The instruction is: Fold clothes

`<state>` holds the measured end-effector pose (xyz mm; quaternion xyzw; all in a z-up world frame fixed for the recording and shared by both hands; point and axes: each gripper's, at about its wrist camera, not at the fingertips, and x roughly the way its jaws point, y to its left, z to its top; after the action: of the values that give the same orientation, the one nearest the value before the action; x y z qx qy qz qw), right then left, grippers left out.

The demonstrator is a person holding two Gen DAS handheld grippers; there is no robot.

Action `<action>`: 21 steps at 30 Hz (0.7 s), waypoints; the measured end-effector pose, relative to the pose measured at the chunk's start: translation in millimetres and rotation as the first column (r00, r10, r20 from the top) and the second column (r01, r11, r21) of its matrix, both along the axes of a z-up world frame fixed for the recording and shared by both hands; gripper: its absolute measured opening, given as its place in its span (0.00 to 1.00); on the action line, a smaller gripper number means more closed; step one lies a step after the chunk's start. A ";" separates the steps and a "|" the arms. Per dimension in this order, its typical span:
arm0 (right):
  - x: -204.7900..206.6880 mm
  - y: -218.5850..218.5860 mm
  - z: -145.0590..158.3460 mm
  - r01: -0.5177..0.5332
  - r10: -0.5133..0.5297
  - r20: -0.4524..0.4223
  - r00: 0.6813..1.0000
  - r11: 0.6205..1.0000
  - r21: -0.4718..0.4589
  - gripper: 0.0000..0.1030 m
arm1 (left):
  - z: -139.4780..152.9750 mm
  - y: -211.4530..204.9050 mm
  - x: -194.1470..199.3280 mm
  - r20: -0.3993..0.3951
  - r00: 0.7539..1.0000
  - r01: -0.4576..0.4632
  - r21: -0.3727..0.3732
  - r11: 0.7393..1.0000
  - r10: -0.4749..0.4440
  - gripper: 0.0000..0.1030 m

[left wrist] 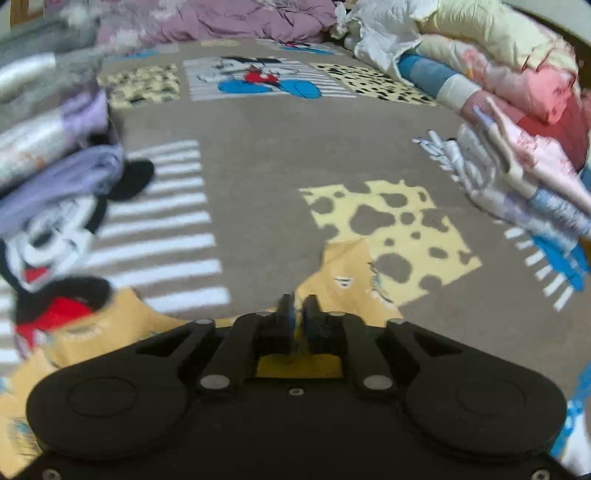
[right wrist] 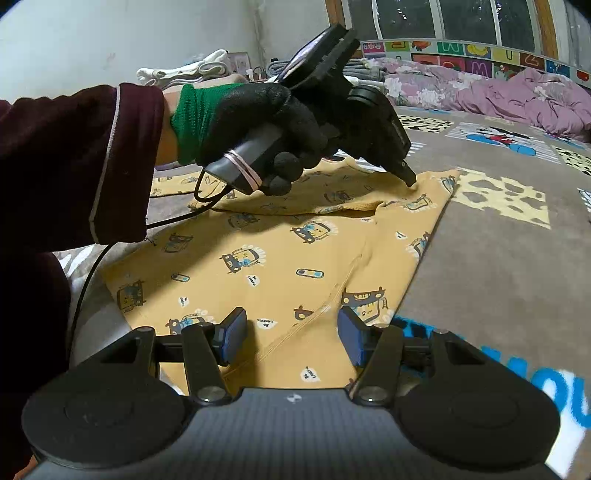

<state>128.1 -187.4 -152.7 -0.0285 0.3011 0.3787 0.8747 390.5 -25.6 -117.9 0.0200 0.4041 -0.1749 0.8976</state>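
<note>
1. Left tongs point(right wrist: 408, 179) are tipped down, with the tips resting on the folded-over flap of the yellow cotton garment with little cartoon-car prints point(right wrist: 280, 258). In the left wrist view the two pads sit almost together with only a sliver of a gap. I honestly can't tell if any cloth is pinched in there.
2. Right tongs point(right wrist: 293, 334) are clearly open. The blue pads are spread apart and the garment's near hem and a seam run between them, but neither pad presses on it.
3. The garment lies spread on the grey-brown fleece blanket with cartoon mouse and yellow cheese patches point(right wrist: 498, 240). It stretches from right under the right tongs to the left tongs. One corner points out just past the left tongs' tips.
4. The left hand in a black knit glove with a green cuff point(right wrist: 258, 122) holds the left tool's handle. A dark maroon sleeve point(right wrist: 74, 158) is behind it.
5. Seen from the left tongs, there's a blurry stack of purple and grey folded clothes point(left wrist: 55, 147) off to their left. A pile of pink and white folded laundry point(left wrist: 517, 166) is to their right, and a crumpled mauve quilt point(left wrist: 221, 18) lies far ahead.
</note>
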 end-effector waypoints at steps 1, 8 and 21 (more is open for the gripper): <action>-0.3 0.4 0.0 0.000 0.000 0.000 1.000 1.000 0.000 0.54 | 6.2 -1.3 -3.8 0.031 0.999 -0.004 0.014 1.000 0.003 0.15; -1.8 2.3 -0.4 0.000 0.000 0.006 1.000 1.000 -0.007 0.55 | 27.4 -42.4 -19.4 0.117 0.981 0.144 0.071 0.987 -0.152 0.15; -3.6 1.5 0.3 -0.013 0.013 0.002 1.000 1.000 -0.006 0.59 | 5.7 -49.6 20.5 0.037 0.999 0.033 0.001 0.999 -0.033 0.11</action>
<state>124.5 -185.9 -152.4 -0.0336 0.3012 0.3836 0.8724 411.0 -75.2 -112.2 0.0303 0.3869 -0.1892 0.9020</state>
